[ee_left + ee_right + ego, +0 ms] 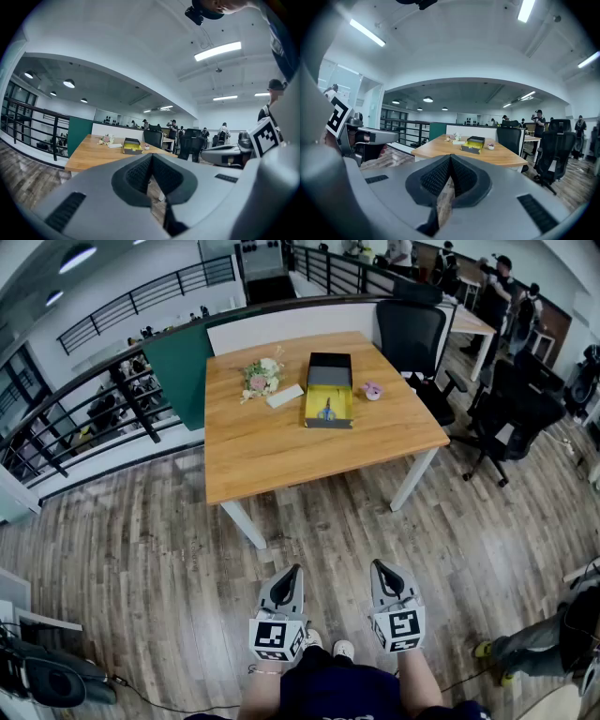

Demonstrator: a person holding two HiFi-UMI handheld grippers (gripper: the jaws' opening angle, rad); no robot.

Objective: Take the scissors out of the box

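My left gripper [294,571] and my right gripper [379,566] are both squeezed tight shut. There is nothing in either one. I hold them side by side, low over the brown wooden floor [141,549], well away from the light wooden table [272,451]. On the table sits the open box with a yellow inside and a black lid [310,407]. The small scissors with blue handles [327,412] lie inside the yellow part. A little bunch of flowers [262,377] lies near the box.
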